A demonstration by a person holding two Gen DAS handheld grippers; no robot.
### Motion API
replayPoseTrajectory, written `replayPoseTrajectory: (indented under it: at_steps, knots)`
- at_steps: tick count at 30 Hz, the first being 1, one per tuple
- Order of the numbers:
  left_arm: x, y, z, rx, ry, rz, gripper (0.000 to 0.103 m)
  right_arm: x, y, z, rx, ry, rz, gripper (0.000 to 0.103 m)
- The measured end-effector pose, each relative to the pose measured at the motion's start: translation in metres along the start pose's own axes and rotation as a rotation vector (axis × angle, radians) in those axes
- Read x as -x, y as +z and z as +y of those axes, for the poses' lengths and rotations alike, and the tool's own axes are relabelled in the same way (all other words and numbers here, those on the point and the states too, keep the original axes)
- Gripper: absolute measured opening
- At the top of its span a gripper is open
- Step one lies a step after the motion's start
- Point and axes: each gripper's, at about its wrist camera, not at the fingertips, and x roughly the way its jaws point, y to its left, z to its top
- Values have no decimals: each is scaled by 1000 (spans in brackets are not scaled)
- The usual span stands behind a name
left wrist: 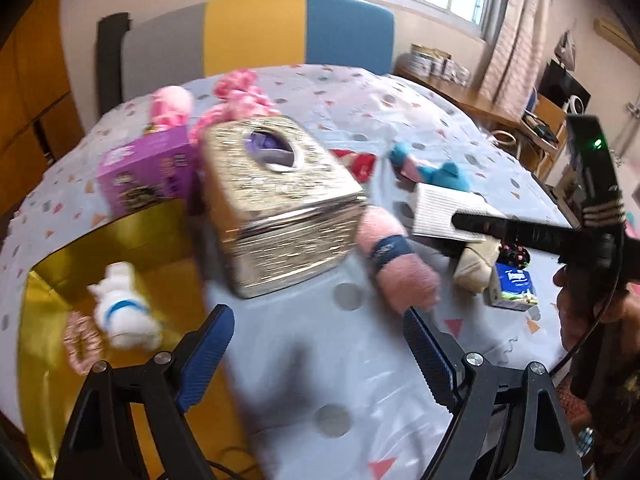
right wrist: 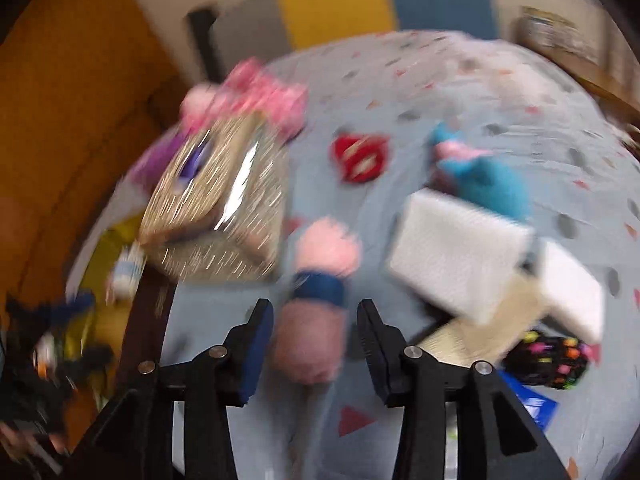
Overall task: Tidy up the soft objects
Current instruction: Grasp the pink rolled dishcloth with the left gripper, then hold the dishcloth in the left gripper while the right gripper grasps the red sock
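A pink rolled towel point(right wrist: 314, 320) with a dark blue band lies on the pale patterned tablecloth point(right wrist: 460, 92). My right gripper point(right wrist: 314, 314) straddles it, one finger on each side, with a gap showing beside the right pad, so it is open. In the left wrist view the same towel point(left wrist: 396, 268) lies just beyond my left gripper point(left wrist: 316, 320), which is wide open and holds nothing above the cloth. The right gripper point(left wrist: 460, 236) reaches in from the right. A gold tray point(left wrist: 52, 292) at the left holds a white plush dog point(left wrist: 120, 308) and a pink scrunchie point(left wrist: 82, 344).
A glittery gold tissue box point(left wrist: 280, 208) stands in the middle, with a purple box point(left wrist: 148, 168) and pink plush toys point(left wrist: 240, 96) behind it. A red lips cushion point(right wrist: 362, 156), a blue-and-pink plush point(right wrist: 484, 176), white packs point(right wrist: 456, 252) and a blue tissue packet point(left wrist: 514, 288) lie to the right.
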Motion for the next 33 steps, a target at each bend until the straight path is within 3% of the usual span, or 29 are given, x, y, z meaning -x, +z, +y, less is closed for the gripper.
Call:
replayPoseTrajectory:
  at_steps: [6, 16, 18, 20, 21, 25, 33]
  knots:
    - [-45, 19, -36, -3, -40, 83, 83, 25, 8, -47, -218, -96, -117, 44]
    - [-102, 33, -75, -5, -29, 164, 83, 32, 10, -58, -270, -130, -152, 44]
    - [-115, 30, -74, 12, -25, 194, 77, 35, 10, -62, -279, -131, -164, 44]
    - [-127, 26, -72, 29, -46, 238, 45, 35, 9, -64, -290, -130, -169, 44]
    - [-131, 23, -71, 34, -56, 254, 45, 35, 9, -65, -295, -130, -171, 44]
    - [-123, 18, -82, -48, -40, 185, 34, 37, 10, -66, -299, -134, -180, 44]
    - [-111, 1, -85, -141, -28, 137, 34, 34, 10, -64, -289, -115, -163, 44]
